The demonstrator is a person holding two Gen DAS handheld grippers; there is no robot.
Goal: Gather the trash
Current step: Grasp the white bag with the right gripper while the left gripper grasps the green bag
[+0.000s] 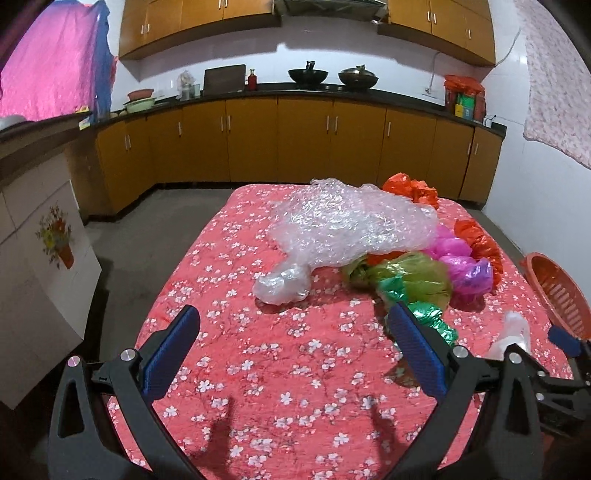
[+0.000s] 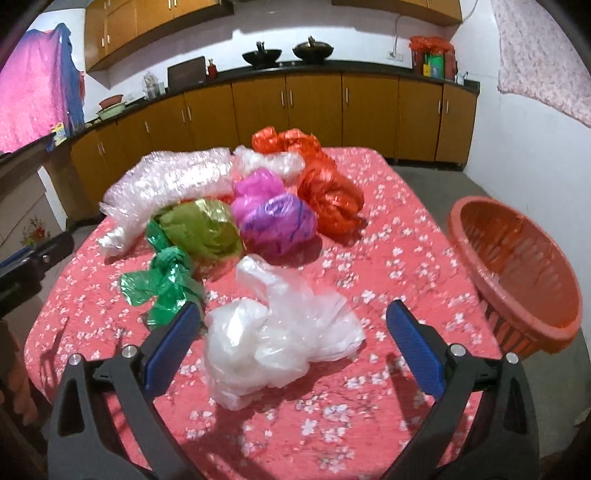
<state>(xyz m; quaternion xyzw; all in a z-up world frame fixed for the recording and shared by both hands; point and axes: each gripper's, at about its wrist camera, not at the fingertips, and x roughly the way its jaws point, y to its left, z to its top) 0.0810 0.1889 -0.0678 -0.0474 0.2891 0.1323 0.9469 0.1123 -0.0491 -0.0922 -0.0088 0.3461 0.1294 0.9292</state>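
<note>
no legible text, labels or numbers anywhere

We see a kitchen with white tiled walls [image 1: 513, 122] and a grey concrete floor [image 1: 147, 236]. Orange-brown base cabinets [image 1: 303, 144] run under a dark countertop [image 1: 369, 96], with matching upper cabinets [image 1: 192, 18] above. Two dark woks [image 1: 308, 75] sit on the counter. A pink cloth [image 1: 48, 62] hangs at the left, a pale floral one [image 1: 554, 85] at the right. A table under a red blossom-print cloth [image 1: 258, 369] fills the foreground.
</note>
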